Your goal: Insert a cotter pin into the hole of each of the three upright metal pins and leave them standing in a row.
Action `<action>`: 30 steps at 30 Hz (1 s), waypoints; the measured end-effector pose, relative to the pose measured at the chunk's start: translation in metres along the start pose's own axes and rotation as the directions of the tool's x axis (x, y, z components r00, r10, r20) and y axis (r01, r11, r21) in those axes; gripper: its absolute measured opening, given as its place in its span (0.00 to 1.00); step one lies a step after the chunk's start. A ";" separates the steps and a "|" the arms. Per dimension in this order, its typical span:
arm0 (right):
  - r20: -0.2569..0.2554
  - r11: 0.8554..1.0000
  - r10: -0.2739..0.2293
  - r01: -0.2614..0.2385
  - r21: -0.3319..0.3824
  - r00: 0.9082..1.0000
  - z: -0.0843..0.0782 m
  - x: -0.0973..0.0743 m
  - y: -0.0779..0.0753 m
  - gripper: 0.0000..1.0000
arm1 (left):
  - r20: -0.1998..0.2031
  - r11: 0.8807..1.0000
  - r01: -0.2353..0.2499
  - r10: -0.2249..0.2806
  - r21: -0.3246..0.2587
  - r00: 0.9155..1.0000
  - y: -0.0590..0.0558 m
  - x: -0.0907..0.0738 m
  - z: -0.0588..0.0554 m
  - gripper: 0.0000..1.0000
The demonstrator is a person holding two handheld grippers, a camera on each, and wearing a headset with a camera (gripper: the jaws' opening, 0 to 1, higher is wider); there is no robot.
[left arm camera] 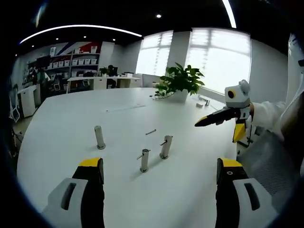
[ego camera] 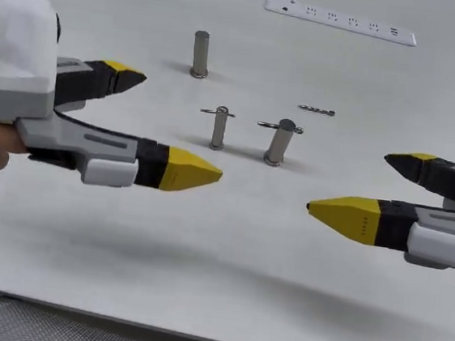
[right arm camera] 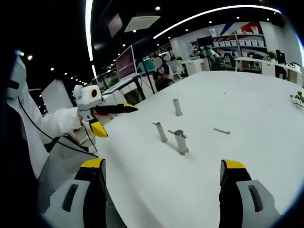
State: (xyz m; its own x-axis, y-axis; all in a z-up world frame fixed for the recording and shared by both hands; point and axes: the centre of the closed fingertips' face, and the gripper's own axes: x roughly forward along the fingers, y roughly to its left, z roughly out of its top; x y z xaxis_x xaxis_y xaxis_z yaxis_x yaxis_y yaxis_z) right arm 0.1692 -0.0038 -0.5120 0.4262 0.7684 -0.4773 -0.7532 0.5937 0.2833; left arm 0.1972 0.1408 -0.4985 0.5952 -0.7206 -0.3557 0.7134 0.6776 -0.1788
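Two tongs hang above the white desk (ego camera: 226,260): my left tongs (ego camera: 175,124) and right tongs (ego camera: 348,182), both spread wide and gripping nothing. Beyond them stand the near-left pin (ego camera: 218,133) and near-right pin (ego camera: 278,146), each upright with a cotter pin crosswise through its top. A loose cotter pin (ego camera: 317,110) lies just behind them. Farther back is the far pin (ego camera: 200,54), upright, then the power strip (ego camera: 341,21).

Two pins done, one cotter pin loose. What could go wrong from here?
1. The loose cotter pin lies flat and thin; it may slip from the open right claw at pickup.
2. The bare pin stands beyond the finished middle pin and right pin; a reaching claw could topple them.
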 end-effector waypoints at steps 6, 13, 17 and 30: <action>-0.011 0.999 -0.033 0.033 0.014 0.999 -0.008 0.001 -0.002 0.98 | 0.099 0.999 -0.032 0.031 0.011 0.995 0.024 0.011 0.026 0.99; -0.019 0.999 -0.045 0.045 0.021 0.999 -0.012 0.000 -0.002 0.98 | 0.173 0.997 -0.079 0.082 -0.028 0.981 0.049 0.026 0.049 0.99; -0.022 0.999 -0.052 0.052 0.013 0.998 -0.012 -0.002 -0.002 0.97 | 0.177 0.995 -0.096 0.101 -0.031 0.979 0.063 0.037 0.054 0.96; -0.030 0.991 -0.136 0.136 0.004 0.990 -0.018 -0.013 -0.014 0.95 | 0.185 0.991 -0.115 0.126 -0.069 0.975 0.118 0.069 0.052 0.86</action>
State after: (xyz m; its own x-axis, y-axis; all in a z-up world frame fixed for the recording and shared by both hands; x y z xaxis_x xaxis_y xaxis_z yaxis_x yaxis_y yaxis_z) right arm 0.1654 -0.0265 -0.5243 0.5095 0.6731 -0.5360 -0.6864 0.6936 0.2187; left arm 0.3415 0.1635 -0.4958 0.7384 -0.6441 -0.1999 0.6128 0.7645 -0.1998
